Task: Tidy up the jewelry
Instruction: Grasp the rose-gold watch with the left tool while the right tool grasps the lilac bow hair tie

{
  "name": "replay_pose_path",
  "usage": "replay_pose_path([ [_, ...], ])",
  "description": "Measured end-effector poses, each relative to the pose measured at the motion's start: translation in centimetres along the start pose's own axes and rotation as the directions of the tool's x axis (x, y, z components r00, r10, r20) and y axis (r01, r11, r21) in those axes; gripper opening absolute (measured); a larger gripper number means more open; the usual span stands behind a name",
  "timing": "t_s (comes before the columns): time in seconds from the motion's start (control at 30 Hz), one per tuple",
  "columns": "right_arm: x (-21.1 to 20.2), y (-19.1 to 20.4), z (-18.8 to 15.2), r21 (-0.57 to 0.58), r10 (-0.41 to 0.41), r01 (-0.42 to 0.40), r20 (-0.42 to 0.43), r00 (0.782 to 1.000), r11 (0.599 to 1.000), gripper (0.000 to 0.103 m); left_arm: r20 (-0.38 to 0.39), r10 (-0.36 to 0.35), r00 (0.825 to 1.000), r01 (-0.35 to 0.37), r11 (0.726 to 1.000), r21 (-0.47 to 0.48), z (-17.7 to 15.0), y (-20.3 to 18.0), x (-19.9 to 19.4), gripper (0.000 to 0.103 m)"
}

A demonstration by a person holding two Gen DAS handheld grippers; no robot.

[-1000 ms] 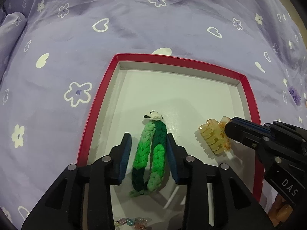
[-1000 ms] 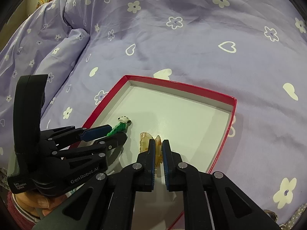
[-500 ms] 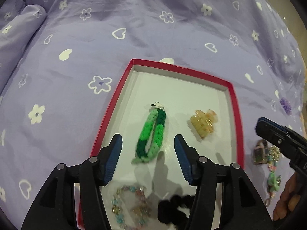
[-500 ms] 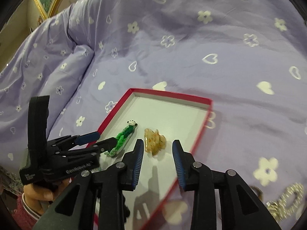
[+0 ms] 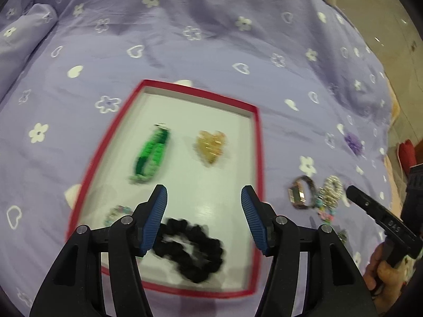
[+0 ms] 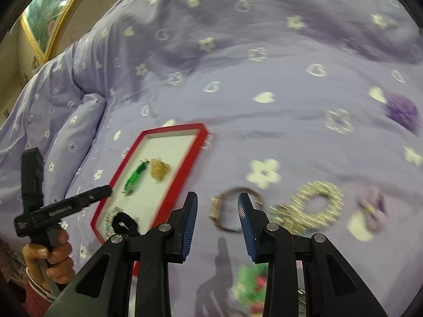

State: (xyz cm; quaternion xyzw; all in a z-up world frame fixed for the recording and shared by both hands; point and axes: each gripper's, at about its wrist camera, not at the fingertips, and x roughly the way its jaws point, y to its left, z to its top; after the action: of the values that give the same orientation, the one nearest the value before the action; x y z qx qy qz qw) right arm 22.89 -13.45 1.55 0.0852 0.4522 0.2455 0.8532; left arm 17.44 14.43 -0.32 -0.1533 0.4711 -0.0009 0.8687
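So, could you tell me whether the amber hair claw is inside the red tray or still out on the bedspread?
Inside: the amber hair claw lies on the red tray's white floor beside the green braided bracelet.

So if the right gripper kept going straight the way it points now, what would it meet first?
Most likely the brown bracelet lying on the purple bedspread: it sits just ahead of the open right gripper, roughly centred between the fingers. Depth is uncertain in this blurred fisheye view.
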Motion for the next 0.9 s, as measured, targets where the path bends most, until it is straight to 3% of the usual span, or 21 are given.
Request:
replay_pose_path([
  [0.5, -5.9, -8.5, -3.4, 0.135, -0.128, 0.121, 0.044, 0.991, 0.983, 0.035, -0.074, -0.059, 0.996, 0.07, 0.985, 0.157, -1.7, -8.9, 2.2, 0.061],
  [0.9, -5.5, -12.4, -3.3, 0.174, -0.199, 0.19, 0.034, 0.979, 0.966, 0.035, -0.151, -0.05, 0.987, 0.083, 0.972, 0.218, -1.5, -12.6, 6.1, 0.062],
])
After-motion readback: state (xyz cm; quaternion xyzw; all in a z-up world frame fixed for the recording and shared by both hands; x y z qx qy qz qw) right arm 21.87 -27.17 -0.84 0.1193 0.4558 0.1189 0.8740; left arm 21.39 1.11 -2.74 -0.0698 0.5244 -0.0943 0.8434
